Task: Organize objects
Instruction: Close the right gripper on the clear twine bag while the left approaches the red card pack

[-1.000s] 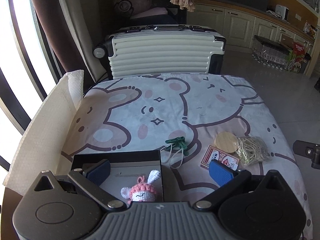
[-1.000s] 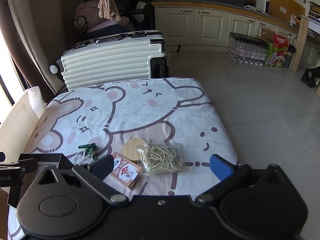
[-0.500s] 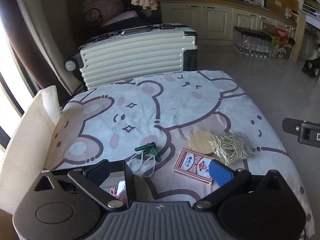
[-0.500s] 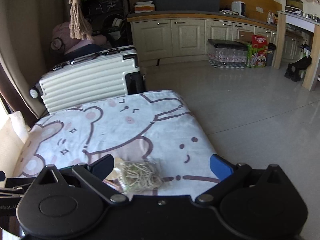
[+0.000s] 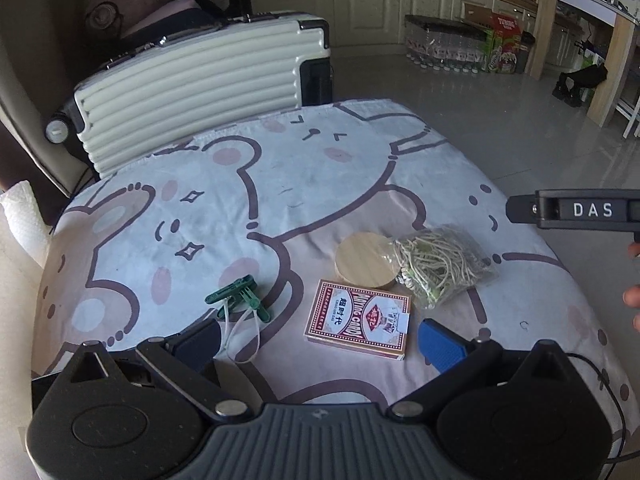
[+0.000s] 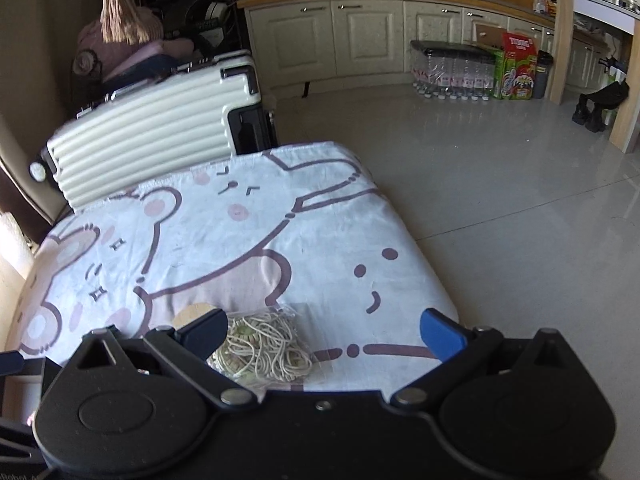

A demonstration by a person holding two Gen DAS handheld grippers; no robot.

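My right gripper (image 5: pixel 576 210) runs off the left wrist view's edge, jaws unseen. In my right view the wooden disc (image 6: pixel 191 314) hides mostly behind a finger (image 6: pixel 206 330). The card box (image 5: pixel 358 322) print is too small to read.

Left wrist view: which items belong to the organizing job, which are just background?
Job items, on the bear-print cloth:
- red playing-card box
- round wooden disc
- clear bag of pale rubber bands
- green plastic clips on white cord
- open left gripper

Just lying about:
- cream ribbed suitcase
- shrink-wrapped water bottles
- cream kitchen cabinets
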